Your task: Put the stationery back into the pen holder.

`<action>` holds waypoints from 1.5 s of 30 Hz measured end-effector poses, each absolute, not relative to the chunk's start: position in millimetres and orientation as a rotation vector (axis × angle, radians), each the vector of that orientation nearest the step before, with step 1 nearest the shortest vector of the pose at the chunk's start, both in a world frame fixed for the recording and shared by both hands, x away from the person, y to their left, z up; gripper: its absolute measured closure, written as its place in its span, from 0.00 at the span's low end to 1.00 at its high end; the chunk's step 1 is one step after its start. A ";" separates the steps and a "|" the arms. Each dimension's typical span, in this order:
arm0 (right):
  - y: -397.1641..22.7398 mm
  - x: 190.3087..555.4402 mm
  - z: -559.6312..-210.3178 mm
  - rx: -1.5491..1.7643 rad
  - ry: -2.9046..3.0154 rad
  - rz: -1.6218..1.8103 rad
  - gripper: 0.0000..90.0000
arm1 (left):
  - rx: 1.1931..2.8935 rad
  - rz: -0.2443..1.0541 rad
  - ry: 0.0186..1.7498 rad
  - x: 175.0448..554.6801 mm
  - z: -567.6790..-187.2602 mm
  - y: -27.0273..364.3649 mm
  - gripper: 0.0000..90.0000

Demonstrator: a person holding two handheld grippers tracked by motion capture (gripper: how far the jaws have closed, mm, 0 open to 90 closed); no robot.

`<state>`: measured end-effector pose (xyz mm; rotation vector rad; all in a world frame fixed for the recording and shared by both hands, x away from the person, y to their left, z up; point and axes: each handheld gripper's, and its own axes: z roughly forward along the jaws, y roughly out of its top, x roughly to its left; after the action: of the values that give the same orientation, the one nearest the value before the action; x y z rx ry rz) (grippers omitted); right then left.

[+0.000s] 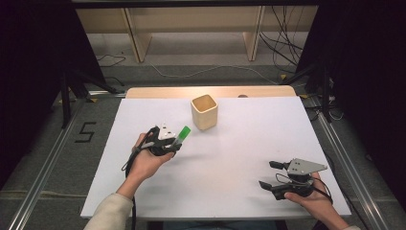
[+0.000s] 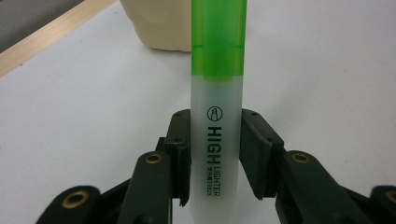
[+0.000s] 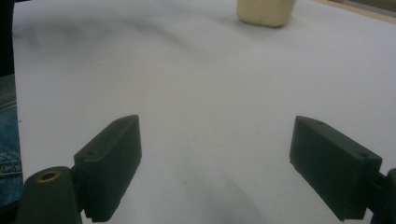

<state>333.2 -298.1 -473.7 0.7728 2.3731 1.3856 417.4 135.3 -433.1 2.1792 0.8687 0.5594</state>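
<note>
Left gripper [image 1: 173,143] raised over surface [image 1: 239,143], fingers [image 2: 180,154] clamped on highlighter [image 2: 218,93], cap toward cup [image 1: 204,111]. Right gripper [image 1: 270,175] low at near-right corner, fingers [image 3: 109,163] wide apart.

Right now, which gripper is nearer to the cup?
Left. The left gripper, shut on the highlighter, is just beside the cup, toward the person. The right gripper is open, far off near the table's near right corner.
</note>
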 end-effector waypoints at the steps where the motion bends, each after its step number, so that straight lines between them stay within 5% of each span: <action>1: -298.1 333.2 -473.7 0.773 2.373 1.386 0.19 | 2.164 0.564 0.875 417.5 -433.5 135.0 0.74; 45: -297.7 333.7 -474.1 0.765 2.377 1.387 0.19 | 1.797 0.661 0.892 440.8 -427.9 121.8 0.74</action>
<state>333.7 -297.7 -474.1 0.7648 2.3769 1.3871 440.8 121.8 -427.9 1.7968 0.8921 0.6614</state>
